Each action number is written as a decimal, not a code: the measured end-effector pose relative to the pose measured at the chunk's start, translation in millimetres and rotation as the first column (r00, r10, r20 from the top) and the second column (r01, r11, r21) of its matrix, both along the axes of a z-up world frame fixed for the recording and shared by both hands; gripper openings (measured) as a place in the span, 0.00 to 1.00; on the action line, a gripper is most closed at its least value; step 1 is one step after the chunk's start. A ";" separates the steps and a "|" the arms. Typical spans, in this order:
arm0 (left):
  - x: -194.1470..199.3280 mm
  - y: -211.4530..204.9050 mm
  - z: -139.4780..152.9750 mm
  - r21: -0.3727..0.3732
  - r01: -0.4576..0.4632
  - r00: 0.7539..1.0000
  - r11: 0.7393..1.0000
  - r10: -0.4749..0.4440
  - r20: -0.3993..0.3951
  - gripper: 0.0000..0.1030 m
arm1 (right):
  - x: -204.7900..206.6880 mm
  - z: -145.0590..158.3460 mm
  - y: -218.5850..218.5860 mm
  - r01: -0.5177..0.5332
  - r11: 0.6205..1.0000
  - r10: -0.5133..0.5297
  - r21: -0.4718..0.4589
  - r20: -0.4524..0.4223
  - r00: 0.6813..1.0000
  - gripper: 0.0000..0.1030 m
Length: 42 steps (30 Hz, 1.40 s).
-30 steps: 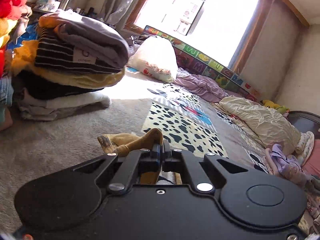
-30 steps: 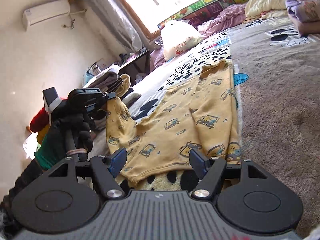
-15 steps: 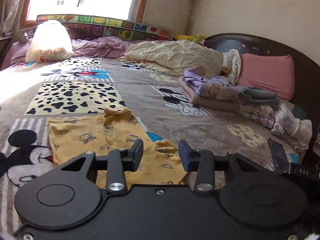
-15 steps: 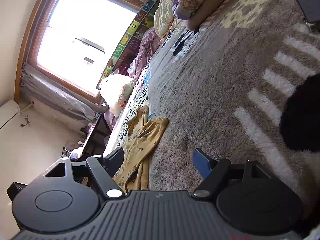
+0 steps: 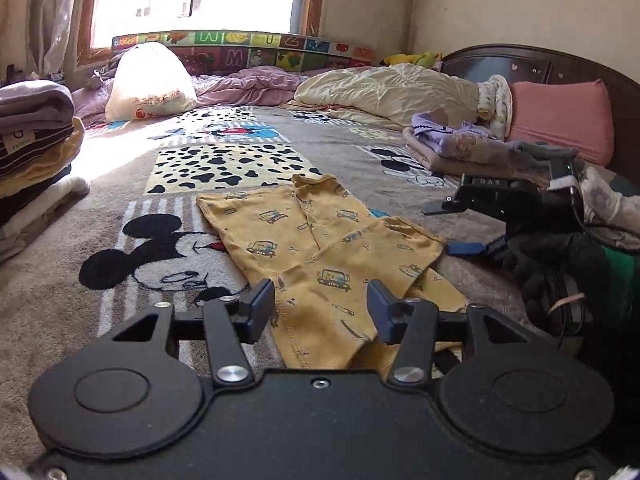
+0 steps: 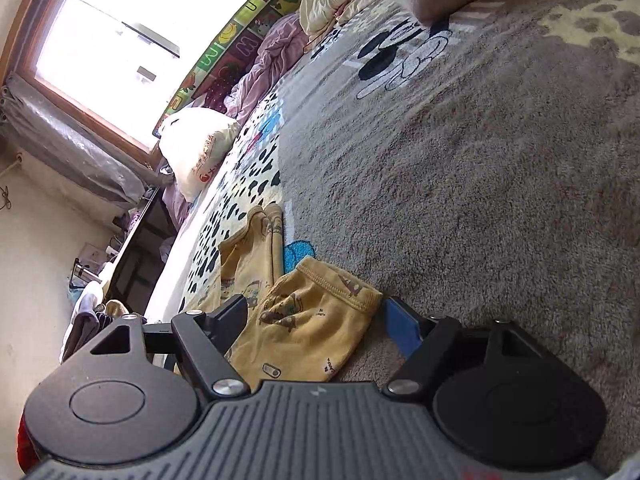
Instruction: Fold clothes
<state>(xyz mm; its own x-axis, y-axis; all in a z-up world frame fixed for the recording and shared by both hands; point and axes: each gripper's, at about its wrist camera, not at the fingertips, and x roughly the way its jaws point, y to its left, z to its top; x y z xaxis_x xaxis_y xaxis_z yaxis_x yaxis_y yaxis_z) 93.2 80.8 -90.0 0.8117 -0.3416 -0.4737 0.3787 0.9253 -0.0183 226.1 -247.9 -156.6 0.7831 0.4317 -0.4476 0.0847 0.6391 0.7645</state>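
Note:
A yellow garment [image 5: 320, 240] printed with little cars lies partly folded on the Mickey Mouse blanket [image 5: 120, 288]. My left gripper [image 5: 320, 307] stands open just above its near end, with cloth showing between the fingers but not pinched. At the garment's right edge a gloved hand [image 5: 560, 264] holds my right gripper [image 5: 452, 228], also open. In the right wrist view, the right gripper [image 6: 316, 316] straddles a hemmed end of the yellow garment [image 6: 308, 328], its fingers apart on either side.
A tall pile of folded clothes [image 5: 32, 140] stands at the left. A white bag [image 5: 148, 80], a cream quilt [image 5: 388, 88], folded purple clothes [image 5: 460, 144] and a pink pillow [image 5: 560, 116] line the back and right. Grey blanket [image 6: 480, 180] spreads right of the garment.
A second ago my left gripper was shut on yellow cloth near the clothes pile; now it is open and the garment lies on the blanket. The right gripper has dropped to the garment's right end.

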 end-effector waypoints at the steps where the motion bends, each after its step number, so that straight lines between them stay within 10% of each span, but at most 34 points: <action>1: -2.1 -7.8 -3.3 0.051 0.024 1.000 0.998 -0.024 0.008 0.49 | 1.6 -2.1 -0.5 0.003 1.000 -0.003 0.007 -0.002 1.000 0.67; 4: -5.0 -22.2 -11.8 0.157 0.064 0.998 0.985 -0.067 0.012 0.49 | 7.9 -15.7 -5.0 0.018 0.996 -0.014 0.084 -0.050 0.999 0.21; 8: 0.3 -31.1 -25.3 0.269 0.074 0.997 0.960 -0.078 0.002 0.50 | 2.2 -8.3 -0.8 0.011 0.998 -0.011 0.062 0.003 1.000 0.12; 20: 4.3 -28.7 -45.2 0.426 0.074 0.997 0.902 -0.070 -0.026 0.06 | -26.4 27.1 -39.9 0.045 0.998 -0.053 0.055 0.167 0.984 0.10; 42: 3.5 -30.1 -52.3 0.472 0.136 0.991 0.871 -0.111 -0.079 0.03 | -82.1 0.3 -61.5 0.106 0.993 -0.096 -0.047 0.180 0.979 0.10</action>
